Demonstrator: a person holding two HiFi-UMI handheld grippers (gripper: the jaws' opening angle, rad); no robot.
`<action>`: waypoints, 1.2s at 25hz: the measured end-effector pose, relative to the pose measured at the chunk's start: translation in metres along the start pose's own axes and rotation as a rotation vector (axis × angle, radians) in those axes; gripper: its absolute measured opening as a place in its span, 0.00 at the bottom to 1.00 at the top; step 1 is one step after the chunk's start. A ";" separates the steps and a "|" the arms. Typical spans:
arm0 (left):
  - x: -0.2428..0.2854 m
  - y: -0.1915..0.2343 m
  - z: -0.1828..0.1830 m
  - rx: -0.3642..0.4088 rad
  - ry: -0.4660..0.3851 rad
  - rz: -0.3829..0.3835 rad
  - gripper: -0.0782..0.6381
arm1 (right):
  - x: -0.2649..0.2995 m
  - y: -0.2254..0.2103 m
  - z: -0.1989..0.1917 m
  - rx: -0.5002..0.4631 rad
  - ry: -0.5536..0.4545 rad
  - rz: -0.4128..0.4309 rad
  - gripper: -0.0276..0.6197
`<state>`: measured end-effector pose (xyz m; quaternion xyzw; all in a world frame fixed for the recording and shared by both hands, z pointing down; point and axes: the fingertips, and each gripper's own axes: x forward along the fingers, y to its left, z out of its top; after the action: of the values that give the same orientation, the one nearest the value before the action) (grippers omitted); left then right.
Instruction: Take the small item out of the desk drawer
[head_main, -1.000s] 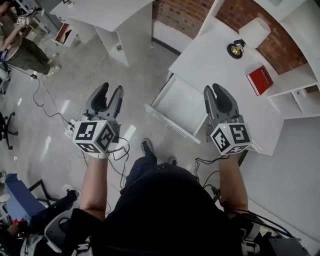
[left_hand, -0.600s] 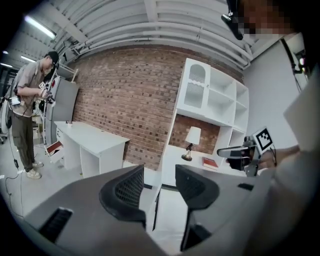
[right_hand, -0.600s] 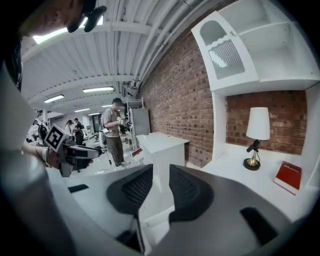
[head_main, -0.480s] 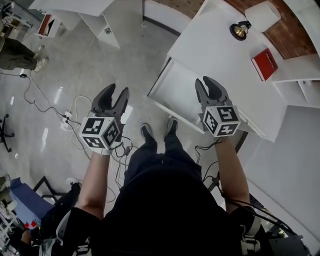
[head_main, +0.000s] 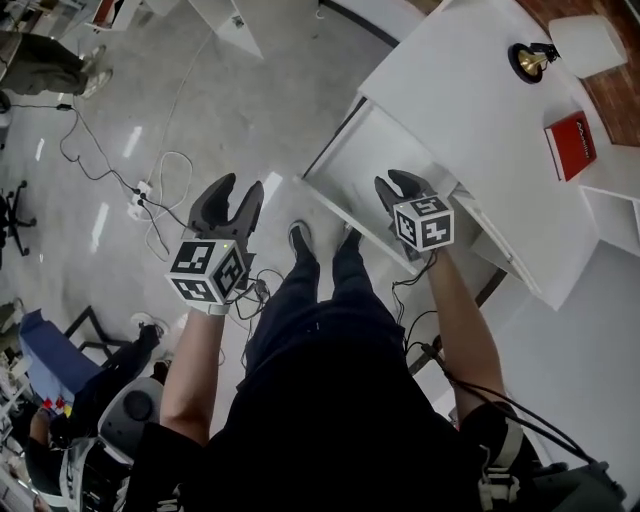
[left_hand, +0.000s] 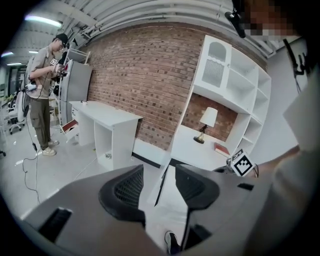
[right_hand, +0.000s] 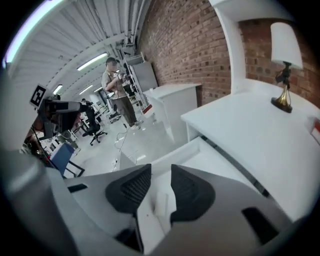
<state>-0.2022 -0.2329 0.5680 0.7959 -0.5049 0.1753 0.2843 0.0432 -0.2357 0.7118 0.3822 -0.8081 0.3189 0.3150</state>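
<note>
Small item (right_hand: 161, 203) in drawer (head_main: 345, 170) lies straight below right gripper (right_hand: 159, 175), long axis along the gap; jaws empty, opening. The left gripper (head_main: 232, 197) gapes empty, well apart

The open drawer (head_main: 365, 160) lies clear from above; the desk top (head_main: 470, 110) closes off its 2 o'clock end; the lamp (head_main: 530, 58) at 2 o'clock and the red book (head_main: 571, 145) at 3 o'clock stand well back.
</note>
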 end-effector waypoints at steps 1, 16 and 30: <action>0.002 0.000 -0.003 -0.006 0.005 0.005 0.38 | 0.009 0.000 -0.009 -0.003 0.032 0.026 0.23; 0.021 0.006 -0.057 -0.073 0.104 0.036 0.38 | 0.111 0.005 -0.131 -0.061 0.393 0.181 0.27; 0.013 0.034 -0.075 -0.180 0.117 0.098 0.38 | 0.155 0.009 -0.159 0.001 0.525 0.228 0.33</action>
<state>-0.2270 -0.2056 0.6431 0.7299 -0.5397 0.1890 0.3746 -0.0010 -0.1751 0.9209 0.1934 -0.7366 0.4408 0.4751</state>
